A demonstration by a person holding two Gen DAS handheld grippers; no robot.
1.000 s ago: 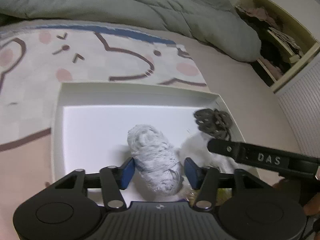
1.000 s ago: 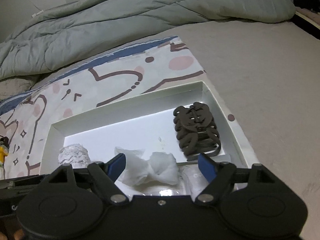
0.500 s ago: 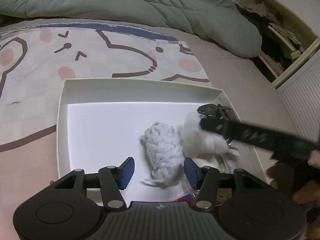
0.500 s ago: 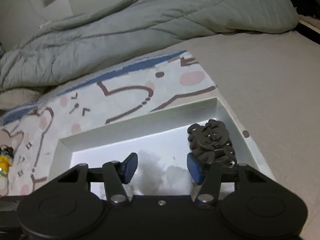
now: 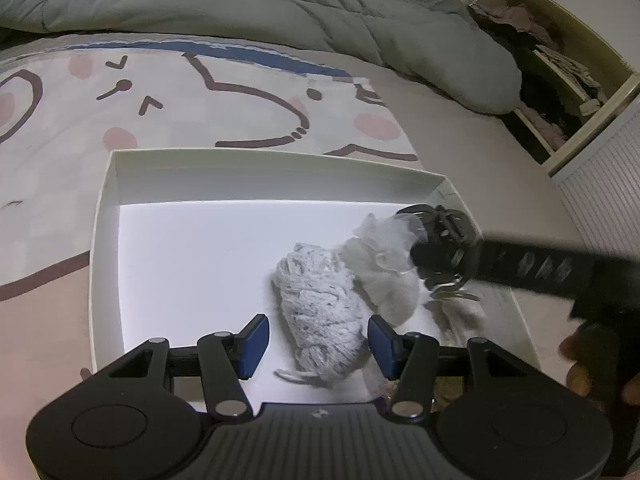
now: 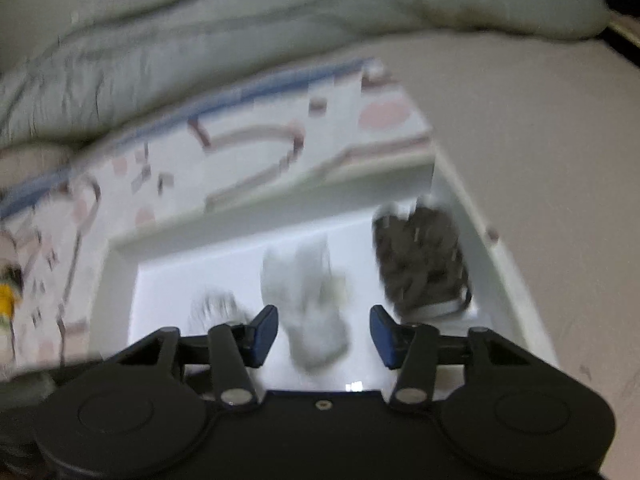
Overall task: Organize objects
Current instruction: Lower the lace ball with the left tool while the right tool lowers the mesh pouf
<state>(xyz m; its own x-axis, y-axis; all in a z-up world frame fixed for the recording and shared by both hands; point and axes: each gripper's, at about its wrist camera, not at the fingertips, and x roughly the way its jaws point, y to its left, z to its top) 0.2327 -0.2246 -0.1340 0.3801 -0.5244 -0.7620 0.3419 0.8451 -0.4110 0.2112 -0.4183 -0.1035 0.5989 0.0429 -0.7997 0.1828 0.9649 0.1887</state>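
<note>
Left wrist view: white tray (image 5: 105, 240) set on patterned bedsheet (image 5: 160, 112). Left gripper (image 5: 314, 340), jaws parted, grey knitted bundle (image 5: 316, 312) lying loose between them. White fluffy item (image 5: 380, 264) beside it; dark hair clip (image 5: 444, 224) at far right. Right gripper (image 6: 323, 334) parted, nothing clamped; view blurred.

The left gripper (image 5: 316, 340) points forward and down, its two blue-padded fingers (image 5: 252, 340) spread wide with nothing pinched between them. The right gripper (image 6: 324, 334) is likewise spread apart (its own view is badly blurred). From the left wrist view, the right gripper's black body (image 5: 520, 266) reaches in from the right, a hand (image 5: 592, 364) gripping it.
</note>
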